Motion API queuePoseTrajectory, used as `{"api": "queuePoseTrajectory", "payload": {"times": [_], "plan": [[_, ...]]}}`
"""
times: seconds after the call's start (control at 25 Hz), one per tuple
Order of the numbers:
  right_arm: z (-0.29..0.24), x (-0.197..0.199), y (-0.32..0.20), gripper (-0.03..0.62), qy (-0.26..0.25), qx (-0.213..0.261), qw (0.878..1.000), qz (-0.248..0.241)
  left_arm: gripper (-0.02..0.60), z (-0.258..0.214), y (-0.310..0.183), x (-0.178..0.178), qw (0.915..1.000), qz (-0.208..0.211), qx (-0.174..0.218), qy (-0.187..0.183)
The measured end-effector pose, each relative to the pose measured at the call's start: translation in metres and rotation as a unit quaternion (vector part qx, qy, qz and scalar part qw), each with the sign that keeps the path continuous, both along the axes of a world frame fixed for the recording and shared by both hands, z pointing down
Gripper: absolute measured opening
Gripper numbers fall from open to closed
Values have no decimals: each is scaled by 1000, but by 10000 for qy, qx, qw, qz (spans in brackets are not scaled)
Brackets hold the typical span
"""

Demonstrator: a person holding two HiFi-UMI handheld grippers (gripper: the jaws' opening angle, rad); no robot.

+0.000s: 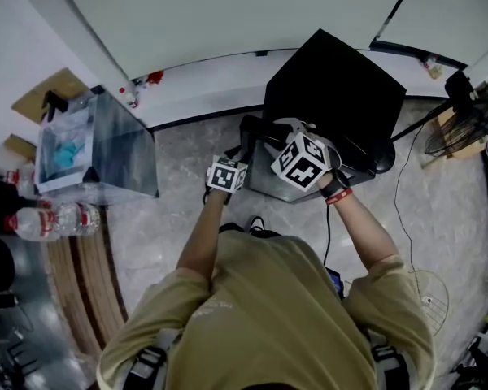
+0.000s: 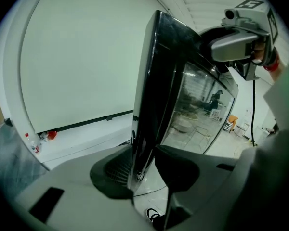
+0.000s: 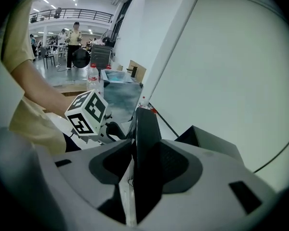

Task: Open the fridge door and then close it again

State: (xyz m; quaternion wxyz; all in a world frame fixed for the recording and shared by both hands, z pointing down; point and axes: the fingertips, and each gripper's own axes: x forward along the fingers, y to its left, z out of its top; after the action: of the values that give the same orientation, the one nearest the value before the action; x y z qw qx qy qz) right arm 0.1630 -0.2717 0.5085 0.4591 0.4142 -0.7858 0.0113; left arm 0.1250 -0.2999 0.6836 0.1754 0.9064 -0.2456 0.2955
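The small black fridge point(image 1: 335, 88) stands on the pale marbled floor point(image 1: 179, 226) against a white wall point(image 1: 203, 15). Its fridge door point(image 2: 159, 90) is swung out toward the person. The left hand-held gripper point(image 2: 144, 170) is clamped on the door's free edge, one pad on the dark outer side and the other against the glossy reflective face. Just beside it, the right hand-held gripper point(image 3: 147, 170) grips the same door edge, which runs upright between its pads.
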Motion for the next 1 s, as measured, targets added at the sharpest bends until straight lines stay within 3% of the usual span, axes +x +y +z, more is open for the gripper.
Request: {"api": "queuePoseTrajectory", "payload": {"times": [0.52,1.0], "plan": [[4,21,-29,196,129,-70,9973,723,140,-3,-32,23,9985,533,-93,29],[6,51,-55,207,411,200,9852,1652,140,-6,-61,58,9931,1169,-81,67]]}}
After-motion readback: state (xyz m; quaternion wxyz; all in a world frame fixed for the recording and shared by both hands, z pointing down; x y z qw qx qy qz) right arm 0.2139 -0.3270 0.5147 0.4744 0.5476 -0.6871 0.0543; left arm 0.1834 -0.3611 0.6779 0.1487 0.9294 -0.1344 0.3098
